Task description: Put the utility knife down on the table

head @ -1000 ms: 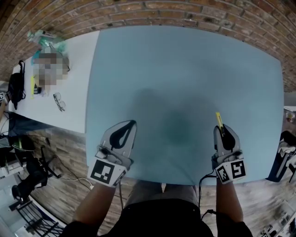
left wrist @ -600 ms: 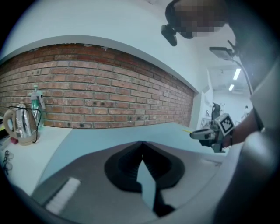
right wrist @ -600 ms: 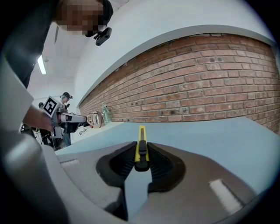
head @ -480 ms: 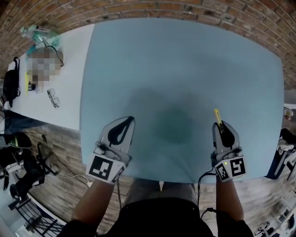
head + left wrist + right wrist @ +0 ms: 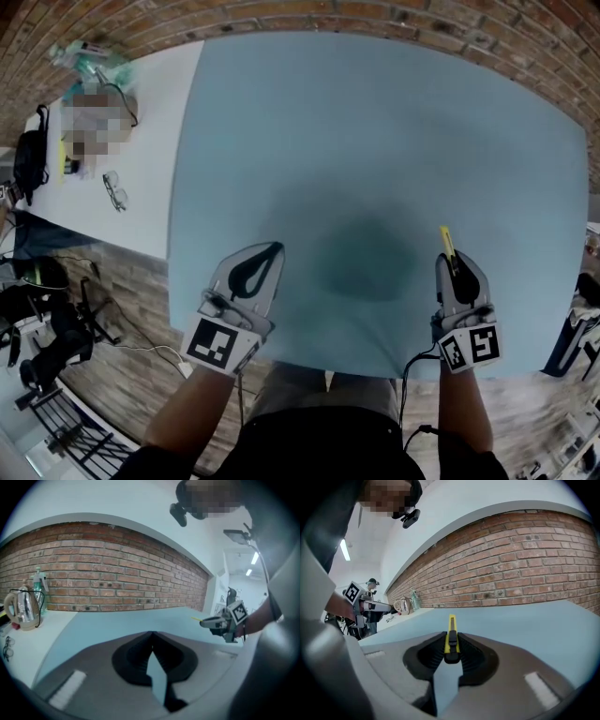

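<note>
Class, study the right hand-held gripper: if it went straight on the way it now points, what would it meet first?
Probably the blue table: the right hand-held gripper, shut on the utility knife, tilts slightly down over bare tabletop, so the knife's tip would likely touch first.

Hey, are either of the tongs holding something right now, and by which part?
The right tongs grip the utility knife by its rear body, with its yellow front end sticking out ahead. The left tongs are shut and empty.

Two claws [image 5: 271, 248] [image 5: 451, 260], one utility knife [image 5: 445, 240], two tables [image 5: 375, 141] [image 5: 155, 155], one kettle [image 5: 22, 611], one pair of glasses [image 5: 116, 191]
</note>
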Demonstrator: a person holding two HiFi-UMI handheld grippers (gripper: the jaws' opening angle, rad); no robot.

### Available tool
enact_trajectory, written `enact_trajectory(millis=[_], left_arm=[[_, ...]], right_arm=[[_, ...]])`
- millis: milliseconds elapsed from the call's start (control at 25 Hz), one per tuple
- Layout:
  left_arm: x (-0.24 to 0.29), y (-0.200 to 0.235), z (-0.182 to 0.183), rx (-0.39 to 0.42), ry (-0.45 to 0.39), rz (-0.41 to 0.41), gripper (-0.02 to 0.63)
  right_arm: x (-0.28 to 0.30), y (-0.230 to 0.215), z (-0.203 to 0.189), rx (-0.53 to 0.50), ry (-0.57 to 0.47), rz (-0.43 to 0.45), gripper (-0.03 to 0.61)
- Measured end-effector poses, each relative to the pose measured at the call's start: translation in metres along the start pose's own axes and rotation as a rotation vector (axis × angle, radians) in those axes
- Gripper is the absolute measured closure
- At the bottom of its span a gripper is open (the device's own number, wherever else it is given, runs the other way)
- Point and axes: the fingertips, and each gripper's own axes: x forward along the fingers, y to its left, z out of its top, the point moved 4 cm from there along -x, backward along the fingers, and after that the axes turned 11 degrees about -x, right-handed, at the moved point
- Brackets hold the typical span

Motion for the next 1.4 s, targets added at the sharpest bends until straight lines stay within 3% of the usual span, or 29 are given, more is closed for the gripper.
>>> enact_trajectory(millis=[360,840,1400], left_arm=[[0.008,-0.005,-0.008,0.027,0.027,-0.027,0.609],[0.026,-0.026,-0.009,-0.072,0.045,-0.056,0.609],[0.033,-0.034,-0.022,-0.077,0.054,-0.071,0.609]], right_arm=[[-0.004,-0.003,-0.007,0.018,0.017,-0.019,0.505],[-0.003,-0.001,-0.014,0.018,0.061,-0.011,0.505],[0.006,-0.001,-0.028,0.025,0.126,0.009,0.505]])
